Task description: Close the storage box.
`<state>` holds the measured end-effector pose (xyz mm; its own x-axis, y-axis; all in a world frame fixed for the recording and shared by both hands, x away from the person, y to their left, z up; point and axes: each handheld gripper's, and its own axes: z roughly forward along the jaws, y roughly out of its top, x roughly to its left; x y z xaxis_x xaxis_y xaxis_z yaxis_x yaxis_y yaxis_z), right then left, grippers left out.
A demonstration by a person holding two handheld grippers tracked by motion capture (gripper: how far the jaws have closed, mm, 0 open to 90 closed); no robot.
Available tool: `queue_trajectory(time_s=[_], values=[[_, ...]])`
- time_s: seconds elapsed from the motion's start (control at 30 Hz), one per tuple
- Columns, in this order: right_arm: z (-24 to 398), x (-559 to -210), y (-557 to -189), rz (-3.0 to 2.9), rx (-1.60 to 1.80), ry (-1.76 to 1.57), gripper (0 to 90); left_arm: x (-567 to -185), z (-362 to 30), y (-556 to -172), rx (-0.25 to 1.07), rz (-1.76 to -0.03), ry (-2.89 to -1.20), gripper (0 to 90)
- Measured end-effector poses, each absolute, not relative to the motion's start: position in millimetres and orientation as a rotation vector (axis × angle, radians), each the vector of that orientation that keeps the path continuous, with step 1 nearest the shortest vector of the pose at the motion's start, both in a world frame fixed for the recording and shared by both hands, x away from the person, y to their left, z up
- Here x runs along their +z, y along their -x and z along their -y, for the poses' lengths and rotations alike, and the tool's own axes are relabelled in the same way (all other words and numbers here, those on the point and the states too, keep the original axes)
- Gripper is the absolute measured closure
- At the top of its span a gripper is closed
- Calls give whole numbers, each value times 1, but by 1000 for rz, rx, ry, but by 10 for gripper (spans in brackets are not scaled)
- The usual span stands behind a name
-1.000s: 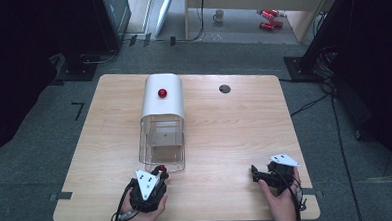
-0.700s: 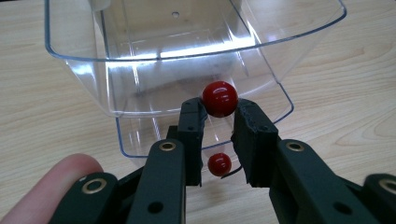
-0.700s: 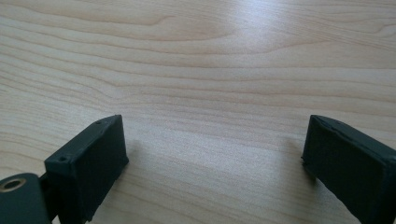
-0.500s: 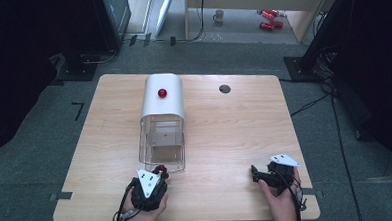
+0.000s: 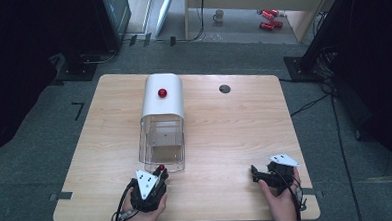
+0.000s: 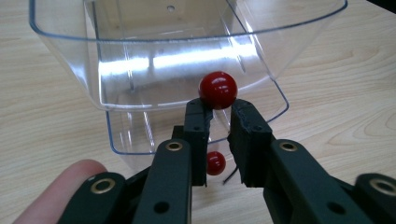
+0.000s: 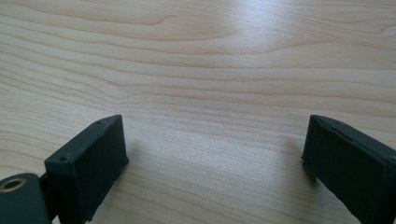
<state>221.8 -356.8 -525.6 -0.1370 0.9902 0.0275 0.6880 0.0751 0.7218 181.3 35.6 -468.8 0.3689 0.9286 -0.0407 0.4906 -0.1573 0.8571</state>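
A clear plastic drawer (image 5: pixel 161 142) stands pulled out of a white rounded housing (image 5: pixel 162 104) at the table's middle. Another red knob (image 5: pixel 161 93) sits on top of that housing. In the left gripper view the drawer (image 6: pixel 140 56) has a red ball knob (image 6: pixel 218 89) at its front, and my left gripper (image 6: pixel 219 106) is shut on it at the fingertips. A smaller red round shape (image 6: pixel 215 162) shows lower between the jaws, perhaps a reflection. From above, the left gripper (image 5: pixel 160 170) sits at the drawer's near end. My right gripper (image 5: pixel 254 173) rests open at the near right, and in its own view the right gripper (image 7: pixel 212 140) has bare wood between its jaws.
The wooden table (image 5: pixel 244 123) has a small round hole (image 5: pixel 224 88) at the back right. Its near edge lies just behind both hands. Dark floor, stands and cables surround the table.
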Motion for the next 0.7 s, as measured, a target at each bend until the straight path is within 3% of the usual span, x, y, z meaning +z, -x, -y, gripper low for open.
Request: queue_trajectory(time_s=[0.27, 0.7], values=[[357, -526, -222, -1881, 830, -1657, 63, -474, -34, -184, 646, -1274, -1793, 704], [357, -526, -222, -1883, 830, -1656, 63, -467, -35, -181, 659, -1262, -1752, 750]])
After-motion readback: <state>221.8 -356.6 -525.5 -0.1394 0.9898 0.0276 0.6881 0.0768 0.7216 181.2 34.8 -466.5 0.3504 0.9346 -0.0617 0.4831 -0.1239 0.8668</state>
